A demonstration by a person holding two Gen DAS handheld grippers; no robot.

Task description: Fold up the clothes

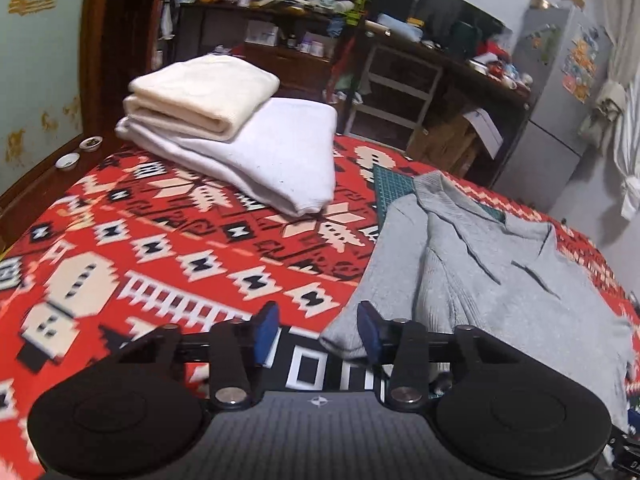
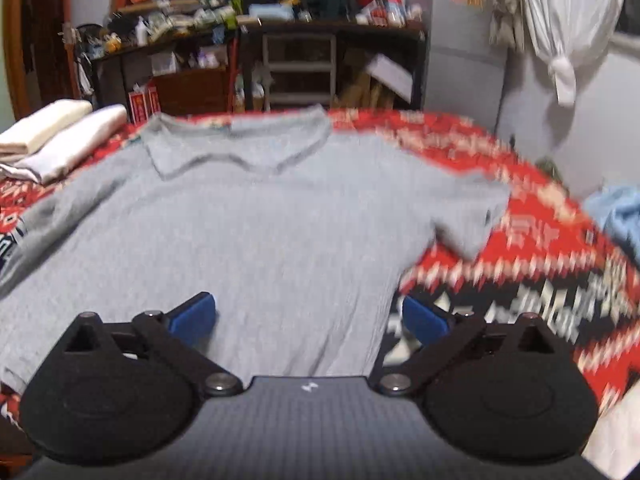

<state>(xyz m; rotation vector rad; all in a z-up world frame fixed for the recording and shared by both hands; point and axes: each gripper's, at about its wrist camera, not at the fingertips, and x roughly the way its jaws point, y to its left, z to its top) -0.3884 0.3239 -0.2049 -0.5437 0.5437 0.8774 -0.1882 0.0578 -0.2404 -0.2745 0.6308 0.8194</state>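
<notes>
A grey polo shirt [image 2: 280, 220] lies spread flat on a red patterned blanket [image 2: 520, 240], collar at the far side. My right gripper [image 2: 310, 316] is open wide just over the shirt's near right part, its right pad [image 2: 424, 316] beyond the shirt's side edge, nothing gripped. In the left wrist view the same grey shirt [image 1: 500, 280] lies at the right, with its sleeve end reaching between my left gripper's [image 1: 318, 330] fingers, close to the right pad [image 1: 370, 332]. The pads stand apart and do not press on the cloth.
A folded cream cloth [image 1: 204, 92] sits on a folded white one [image 1: 272, 152] at the blanket's far left. Two small bowls [image 1: 76, 152] rest on the wooden edge. A green mat [image 1: 390, 184] peeks from under the shirt. A light blue garment [image 2: 616, 216] lies far right. Cluttered shelves [image 2: 192, 40] stand behind.
</notes>
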